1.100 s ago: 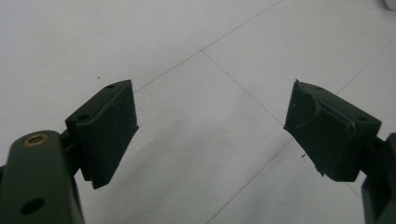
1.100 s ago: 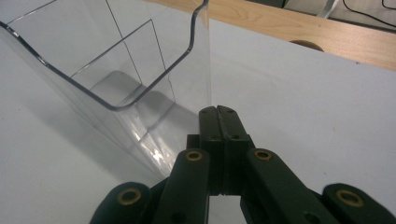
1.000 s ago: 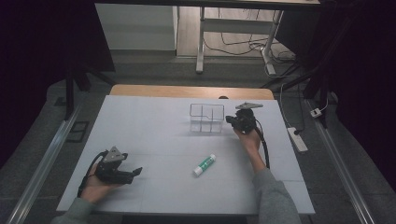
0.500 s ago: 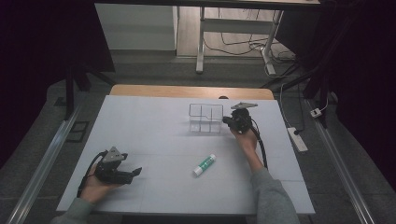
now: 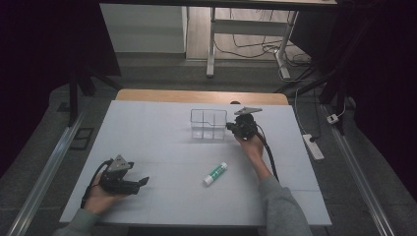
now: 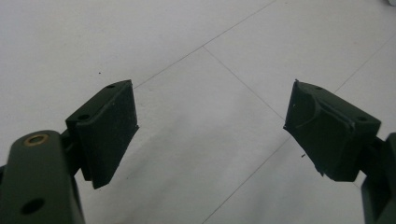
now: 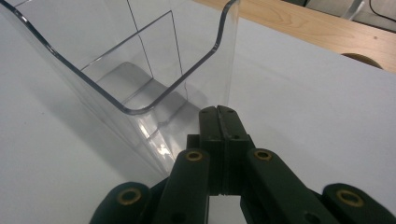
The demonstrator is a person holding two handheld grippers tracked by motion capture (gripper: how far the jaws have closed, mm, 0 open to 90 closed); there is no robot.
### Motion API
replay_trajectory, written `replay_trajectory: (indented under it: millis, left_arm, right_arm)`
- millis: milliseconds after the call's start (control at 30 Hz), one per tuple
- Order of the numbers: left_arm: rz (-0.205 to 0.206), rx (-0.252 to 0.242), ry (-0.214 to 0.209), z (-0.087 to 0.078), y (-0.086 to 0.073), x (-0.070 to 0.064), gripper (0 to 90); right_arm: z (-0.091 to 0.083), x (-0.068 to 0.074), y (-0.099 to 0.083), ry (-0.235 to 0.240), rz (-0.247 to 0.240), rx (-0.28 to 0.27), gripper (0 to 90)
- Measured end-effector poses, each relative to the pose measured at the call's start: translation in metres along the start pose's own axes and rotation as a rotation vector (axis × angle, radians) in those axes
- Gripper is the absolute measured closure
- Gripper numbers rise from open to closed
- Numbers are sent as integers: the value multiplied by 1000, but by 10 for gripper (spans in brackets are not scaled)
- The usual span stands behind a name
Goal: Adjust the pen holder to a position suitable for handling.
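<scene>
Clear plastic divided organizer [image 7: 140, 70], right hand-held gripper [image 7: 223, 116] pinching its wall

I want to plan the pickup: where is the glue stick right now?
In the high view the glue stick lies flat on the white table, right of centre on the near half, nearer the person than the clear organizer, beside the right forearm.

Two hand-held black grippers, grey sleeves at the wrists

The left gripper [image 5: 140, 182] has blocky matte-black jaws with small screw holes and a brass-ringed pivot; the right gripper [image 7: 221, 114] shows four brass-ringed pivots on black linkage bars. Each carries a grey three-cornered plate and trails a black cable. Both forearms wear grey sleeves.
</scene>
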State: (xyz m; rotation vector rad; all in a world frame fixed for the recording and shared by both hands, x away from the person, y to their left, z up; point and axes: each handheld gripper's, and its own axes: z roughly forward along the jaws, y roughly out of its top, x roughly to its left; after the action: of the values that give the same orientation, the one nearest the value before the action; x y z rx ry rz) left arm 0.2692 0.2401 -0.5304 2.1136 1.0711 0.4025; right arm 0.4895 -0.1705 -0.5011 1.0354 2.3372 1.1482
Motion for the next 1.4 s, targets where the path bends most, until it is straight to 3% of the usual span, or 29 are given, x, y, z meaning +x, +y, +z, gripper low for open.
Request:
replay_trajectory:
  millis: [300,700,1167,1300,1400]
  left_arm:
    - [-2,0,3,-1,-1,-1,162]
    - [-8,11,12,0,-2,0,162]
    - [-5,5,3,-1,-3,2,168]
    - [0,3,2,-2,-4,2,172]
    - [1,2,2,-2,-4,2,172]
  right_arm:
    - [12,15,7,44,-19,0,887]
    - [25,24,14,89,-17,-19,886]
    - [7,21,13,84,-40,5,886]
    - [-2,24,11,91,-83,16,717]
    - [-11,25,9,127,-81,1,583]
